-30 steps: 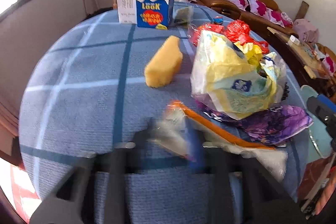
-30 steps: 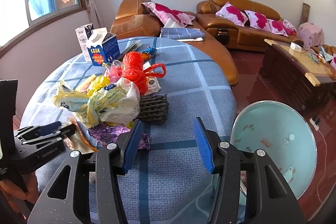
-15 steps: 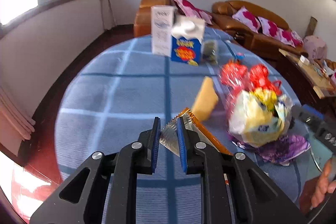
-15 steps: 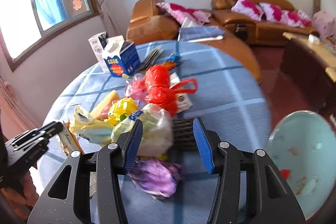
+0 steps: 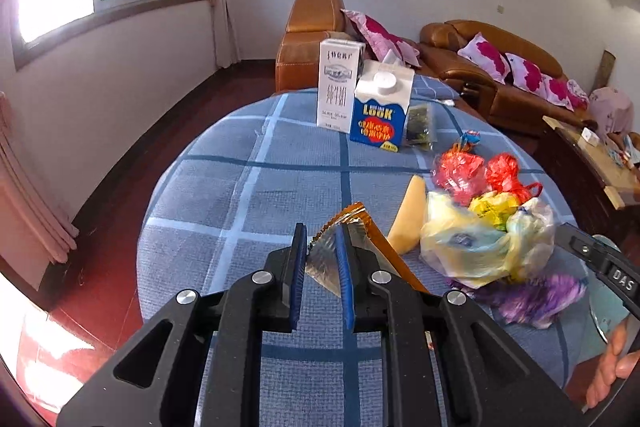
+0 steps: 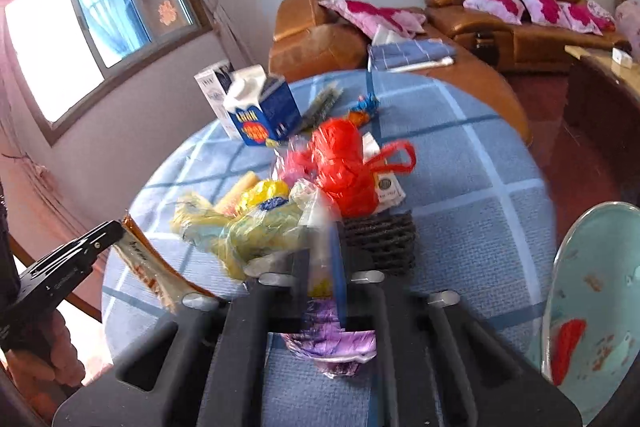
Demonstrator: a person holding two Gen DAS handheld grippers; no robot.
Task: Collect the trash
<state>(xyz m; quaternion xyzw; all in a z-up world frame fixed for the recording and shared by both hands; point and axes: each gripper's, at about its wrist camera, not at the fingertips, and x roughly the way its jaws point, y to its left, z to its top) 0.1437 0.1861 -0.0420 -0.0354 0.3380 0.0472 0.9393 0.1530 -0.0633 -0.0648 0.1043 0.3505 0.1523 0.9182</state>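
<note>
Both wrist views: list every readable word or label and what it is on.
"LOOK": blue milk carton.
"DAS": right gripper body.
White carton: print too small to read.
Orange foil wrapper: print blurred.
White card under red bag: unreadable.

Two cartons (image 5: pixel 362 101), two red bags (image 5: pixel 486 173)

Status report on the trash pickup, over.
Left gripper shut on orange foil wrapper. Right gripper shut on clear plastic bag. Cartons, red bag remain on table.
</note>
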